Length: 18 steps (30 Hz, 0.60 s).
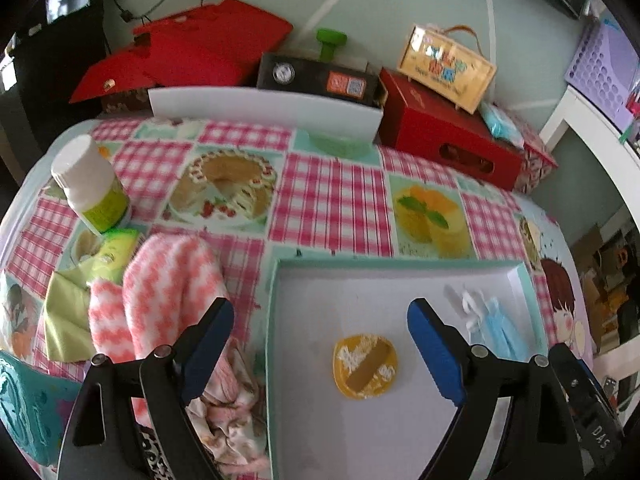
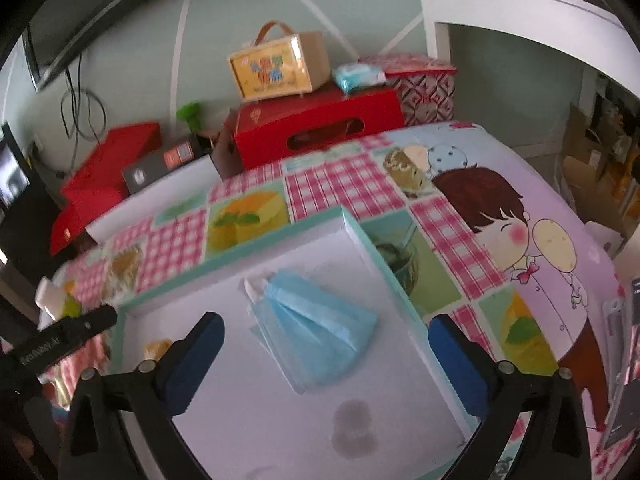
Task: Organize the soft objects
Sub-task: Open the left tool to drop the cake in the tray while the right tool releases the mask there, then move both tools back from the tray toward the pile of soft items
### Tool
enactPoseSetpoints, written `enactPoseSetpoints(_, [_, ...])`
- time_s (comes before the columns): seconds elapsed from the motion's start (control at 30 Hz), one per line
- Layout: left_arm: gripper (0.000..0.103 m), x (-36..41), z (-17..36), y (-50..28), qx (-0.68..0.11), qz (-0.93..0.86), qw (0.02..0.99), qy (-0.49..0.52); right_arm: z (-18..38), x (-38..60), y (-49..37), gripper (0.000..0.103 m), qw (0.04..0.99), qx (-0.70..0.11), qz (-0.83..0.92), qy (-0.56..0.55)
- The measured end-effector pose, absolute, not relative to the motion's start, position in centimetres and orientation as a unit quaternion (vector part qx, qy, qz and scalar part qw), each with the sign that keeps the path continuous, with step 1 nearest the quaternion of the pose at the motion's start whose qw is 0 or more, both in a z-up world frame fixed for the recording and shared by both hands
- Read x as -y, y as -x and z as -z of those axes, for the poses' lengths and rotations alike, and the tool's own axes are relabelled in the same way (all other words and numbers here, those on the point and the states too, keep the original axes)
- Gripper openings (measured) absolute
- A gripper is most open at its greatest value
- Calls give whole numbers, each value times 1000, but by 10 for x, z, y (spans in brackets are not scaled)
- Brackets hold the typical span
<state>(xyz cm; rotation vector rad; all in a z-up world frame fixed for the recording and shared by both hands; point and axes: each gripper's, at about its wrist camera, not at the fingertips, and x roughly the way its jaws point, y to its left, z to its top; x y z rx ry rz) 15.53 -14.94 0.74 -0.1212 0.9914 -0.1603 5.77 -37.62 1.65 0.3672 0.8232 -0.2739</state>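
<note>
STEP: fetch next soft item | LEFT: my left gripper (image 1: 322, 354) fingers wide apart, empty, above tray (image 1: 400, 268) | RIGHT: right gripper (image 2: 326, 364) spread, empty | blue mask (image 2: 316, 332) inside tray; pink towel (image 1: 168, 280) left of tray | ADVICE: pinch one towel fold, lift clear of rim.

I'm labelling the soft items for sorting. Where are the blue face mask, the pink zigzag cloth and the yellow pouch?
blue face mask (image 2: 320, 324), right wrist view, middle of its pleated fabric.
pink zigzag cloth (image 1: 168, 280), left wrist view, upper folded part.
yellow pouch (image 1: 366, 366), left wrist view, its centre.
</note>
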Motion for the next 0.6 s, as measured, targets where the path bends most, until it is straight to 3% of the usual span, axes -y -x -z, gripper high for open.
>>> enactPoseSetpoints(0.33, [89,144,-14,-154,-457,84,883,70,-27,360,-60,103,903,-390,134,-116])
enactPoseSetpoints(0.6, [89,136,-21,-152,-457,78,883,70,-26,365,-62,103,905,-373,121,-166])
